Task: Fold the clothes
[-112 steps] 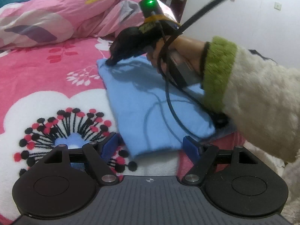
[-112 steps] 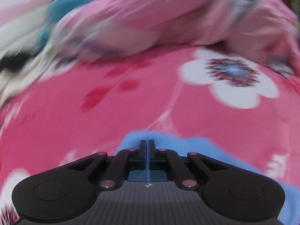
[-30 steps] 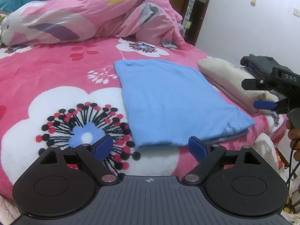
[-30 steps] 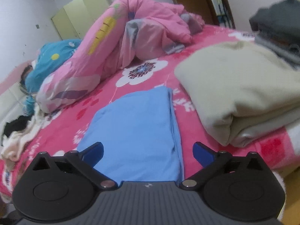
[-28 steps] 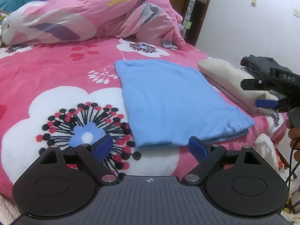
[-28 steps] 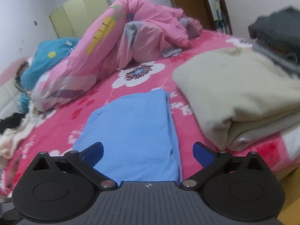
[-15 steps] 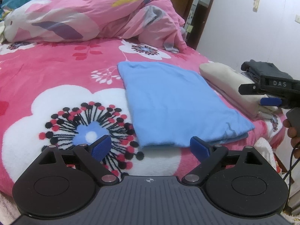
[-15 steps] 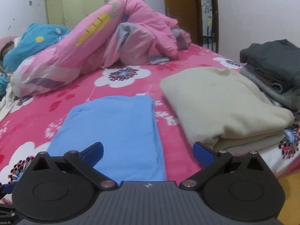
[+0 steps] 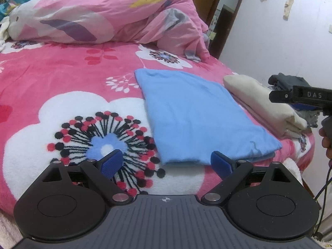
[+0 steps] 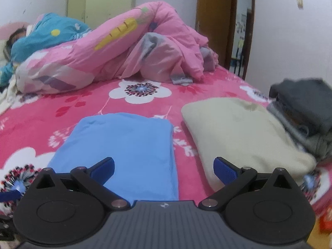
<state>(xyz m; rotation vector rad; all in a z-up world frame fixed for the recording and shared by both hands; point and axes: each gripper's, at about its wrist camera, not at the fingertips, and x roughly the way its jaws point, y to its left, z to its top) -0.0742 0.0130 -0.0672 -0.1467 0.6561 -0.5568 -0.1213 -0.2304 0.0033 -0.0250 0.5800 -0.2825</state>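
A light blue garment [image 9: 199, 114] [image 10: 124, 151] lies folded into a flat rectangle on the pink flowered bedspread [image 9: 62, 78] [image 10: 145, 91]. My left gripper [image 9: 166, 164] hovers open just short of the garment's near edge, nothing between its blue pads. My right gripper [image 10: 164, 169] is open too, held above the near right part of the garment, touching nothing. In the left wrist view the right gripper's black body [image 9: 300, 97] shows at the far right, with a hand [image 9: 326, 143] below it.
A folded cream garment [image 9: 263, 108] [image 10: 240, 132] lies right of the blue one, and a dark grey folded stack [image 10: 305, 105] beyond it. A crumpled pink duvet [image 9: 108, 16] [image 10: 124, 47] fills the back. A person under blue bedding [image 10: 45, 35] lies far left. A brown door [image 10: 215, 18] stands behind.
The right gripper opened, let go of the blue garment's far edge and drew back to the near bed edge. Over the last second both grippers eased slightly back and stayed open.
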